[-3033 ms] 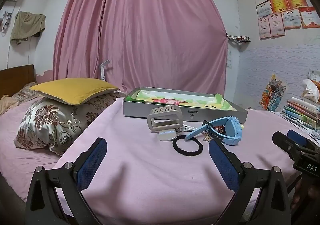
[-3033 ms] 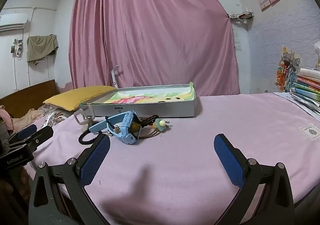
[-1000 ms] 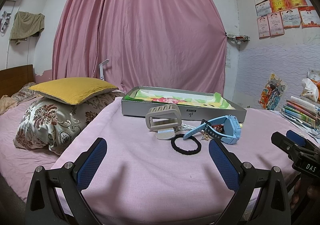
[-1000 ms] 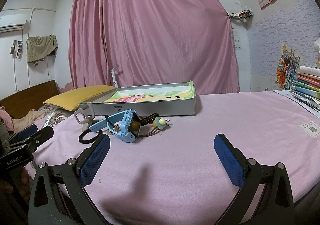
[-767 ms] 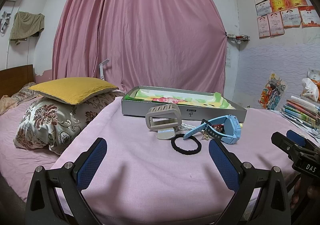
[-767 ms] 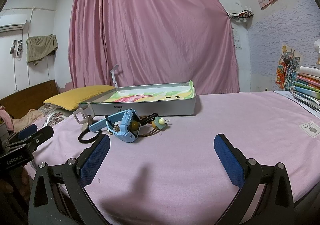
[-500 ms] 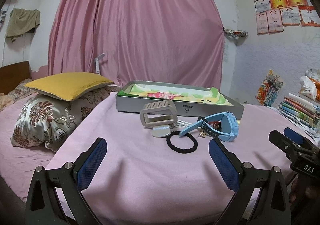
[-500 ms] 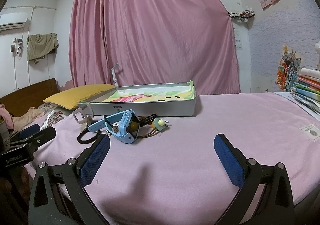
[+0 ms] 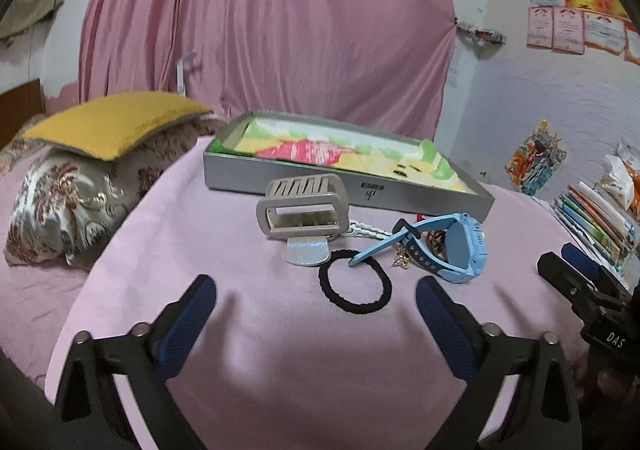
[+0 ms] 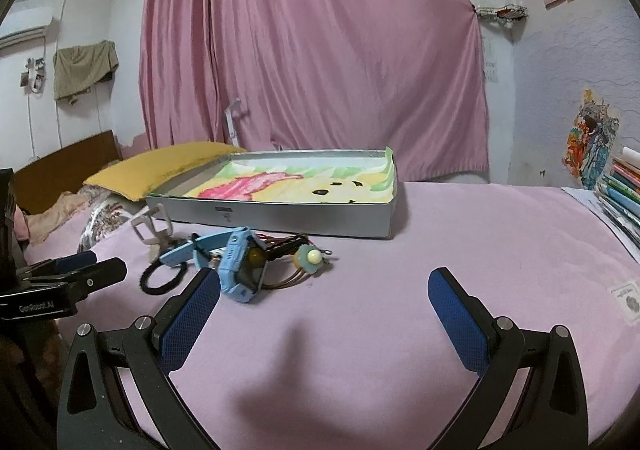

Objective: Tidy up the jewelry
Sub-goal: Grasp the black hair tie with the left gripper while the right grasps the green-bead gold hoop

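A pile of accessories lies on the pink table: a beige hair claw (image 9: 301, 207), a black hair tie (image 9: 354, 286), a blue watch (image 9: 448, 246) and a green bead charm on cords (image 10: 311, 258). Behind them sits a shallow silver tray (image 9: 420, 193) with a colourful lining. My left gripper (image 9: 316, 316) is open and empty, just in front of the hair tie. My right gripper (image 10: 324, 308) is open and empty, its left finger (image 10: 192, 314) near the watch (image 10: 240, 270). The tray also shows in the right wrist view (image 10: 280, 215).
A yellow cushion (image 9: 108, 125) on a patterned pillow (image 9: 68, 201) lies left of the table. Stacked books (image 9: 596, 217) sit at the right. A pink curtain (image 9: 264, 29) hangs behind. A small white label (image 10: 630, 302) lies on the cloth at right.
Both grippers have moved forward and tilted down a little toward the pile. The objects have not moved.
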Demonstrator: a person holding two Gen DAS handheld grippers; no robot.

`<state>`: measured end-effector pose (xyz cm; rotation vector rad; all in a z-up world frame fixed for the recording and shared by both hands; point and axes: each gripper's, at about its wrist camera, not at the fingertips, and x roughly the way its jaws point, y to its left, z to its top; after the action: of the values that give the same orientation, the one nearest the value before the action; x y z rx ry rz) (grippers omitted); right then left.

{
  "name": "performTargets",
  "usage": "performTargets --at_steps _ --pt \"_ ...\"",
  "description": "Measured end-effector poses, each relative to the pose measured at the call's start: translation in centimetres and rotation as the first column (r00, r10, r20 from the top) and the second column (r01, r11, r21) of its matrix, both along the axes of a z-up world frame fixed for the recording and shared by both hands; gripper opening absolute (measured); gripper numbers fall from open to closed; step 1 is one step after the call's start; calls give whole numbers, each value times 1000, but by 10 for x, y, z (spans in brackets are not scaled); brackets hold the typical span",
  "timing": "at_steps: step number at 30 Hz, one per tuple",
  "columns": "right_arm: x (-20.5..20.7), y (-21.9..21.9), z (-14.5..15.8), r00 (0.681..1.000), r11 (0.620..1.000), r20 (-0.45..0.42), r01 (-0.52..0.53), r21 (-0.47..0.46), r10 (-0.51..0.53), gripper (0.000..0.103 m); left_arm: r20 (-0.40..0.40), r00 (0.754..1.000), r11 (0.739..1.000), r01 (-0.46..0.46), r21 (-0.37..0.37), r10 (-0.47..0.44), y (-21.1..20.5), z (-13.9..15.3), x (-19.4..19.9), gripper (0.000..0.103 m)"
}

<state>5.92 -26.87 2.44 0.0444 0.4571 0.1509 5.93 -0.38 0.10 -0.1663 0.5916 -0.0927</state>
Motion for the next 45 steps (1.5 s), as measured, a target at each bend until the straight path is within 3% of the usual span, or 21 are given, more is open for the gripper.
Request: performTargets --at_steps 2,6,12,16,22,25,29,31,32,35,39,45 --pt "8 1 0 1000 1000 -28 -9 -3 9 99 -44 999 1000 9 -9 -9 0 -4 8 83" --pt "28 3 -3 992 999 -121 -44 11 45 77 -118 993 999 27 -21 -29 -2 -10 23 63" --pt "59 3 -8 962 993 -246 -107 46 114 64 -169 984 998 52 33 -46 -10 -8 36 47" --pt "78 11 -14 936 989 -321 -140 45 148 55 -200 978 995 70 71 -54 -15 -6 43 40" --pt "99 27 -18 915 984 -367 -179 9 169 45 -239 968 989 106 104 -78 -25 -3 48 38" --pt "108 30 -22 899 981 -395 -192 33 190 39 -250 966 987 96 133 -60 -28 -2 49 31" --pt "113 31 -25 888 978 -413 -202 50 204 37 -255 966 985 80 152 -39 -26 -2 50 24" --pt "113 29 -25 885 977 -417 -207 51 209 30 -255 966 985 74 156 -33 -26 -2 50 12" --pt "114 29 -25 884 977 -418 -205 60 211 22 -257 966 986 72 149 -32 -25 -1 51 7" --pt "112 22 -25 882 976 -417 -202 86 219 18 -257 966 988 75 136 -38 -23 -1 50 5" --pt "104 16 -26 885 974 -407 -202 106 228 17 -249 966 994 85 62 -67 -21 -2 45 5" --pt "75 4 -18 915 980 -353 -171 102 196 17 -234 966 992 121 42 -108 -32 -1 33 5"
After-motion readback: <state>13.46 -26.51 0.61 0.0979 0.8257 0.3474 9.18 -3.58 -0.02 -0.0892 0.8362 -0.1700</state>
